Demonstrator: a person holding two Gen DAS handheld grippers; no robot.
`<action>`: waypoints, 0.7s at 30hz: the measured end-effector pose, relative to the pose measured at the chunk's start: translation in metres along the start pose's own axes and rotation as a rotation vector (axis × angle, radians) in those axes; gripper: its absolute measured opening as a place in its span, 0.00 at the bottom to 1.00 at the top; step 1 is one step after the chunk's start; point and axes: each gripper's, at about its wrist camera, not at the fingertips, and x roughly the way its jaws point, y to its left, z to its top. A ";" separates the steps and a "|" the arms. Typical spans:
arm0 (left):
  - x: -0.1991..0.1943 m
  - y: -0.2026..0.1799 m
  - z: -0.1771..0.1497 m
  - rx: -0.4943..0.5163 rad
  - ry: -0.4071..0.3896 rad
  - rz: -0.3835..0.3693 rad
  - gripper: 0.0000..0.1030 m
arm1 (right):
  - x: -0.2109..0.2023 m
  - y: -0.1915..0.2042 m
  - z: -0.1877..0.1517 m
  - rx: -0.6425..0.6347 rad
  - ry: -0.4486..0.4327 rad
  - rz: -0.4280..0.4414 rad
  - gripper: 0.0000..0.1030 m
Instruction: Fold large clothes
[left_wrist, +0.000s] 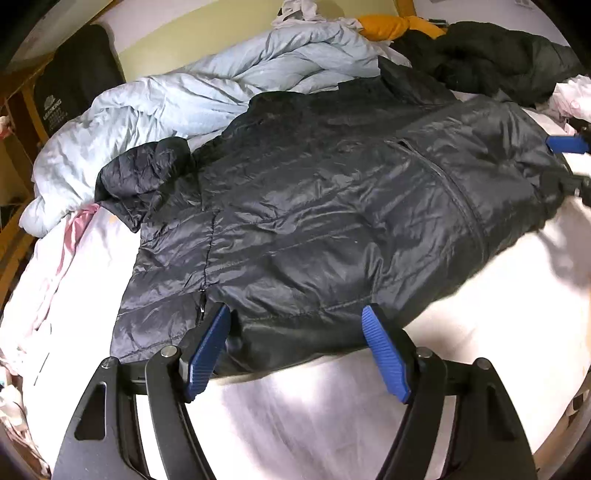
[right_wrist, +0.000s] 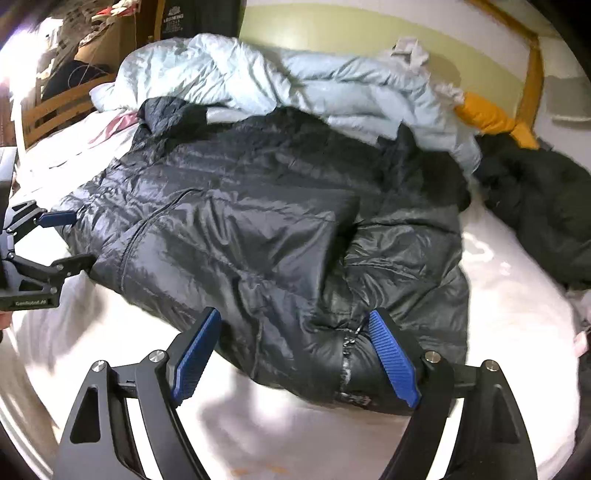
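The dark jacket (left_wrist: 332, 206) lies spread on the bed (left_wrist: 303, 413). Left hand-held gripper (left_wrist: 295, 347) gapes wide at its hem, gripping nothing. Right hand-held gripper (right_wrist: 295, 350) likewise, wide and empty.

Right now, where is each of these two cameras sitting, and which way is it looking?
Left wrist view: rides on the left claw, looking down over the dark puffer jacket on the bed; its own open blue fingers show, and the right claw at the right edge.
Right wrist view: rides on the right claw, over the jacket's near edge; the left claw shows at the left edge.
Shared: jacket, pale blue duvet, orange garment.
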 end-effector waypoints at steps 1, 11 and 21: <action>0.000 0.000 0.000 0.001 0.000 0.001 0.71 | -0.004 -0.002 0.000 0.011 -0.015 -0.006 0.81; -0.021 -0.010 -0.005 0.134 -0.053 -0.059 0.76 | -0.019 0.006 -0.003 -0.141 -0.002 0.057 0.83; 0.020 0.004 -0.009 0.105 0.060 0.130 0.78 | 0.024 0.043 -0.019 -0.297 0.066 -0.083 0.83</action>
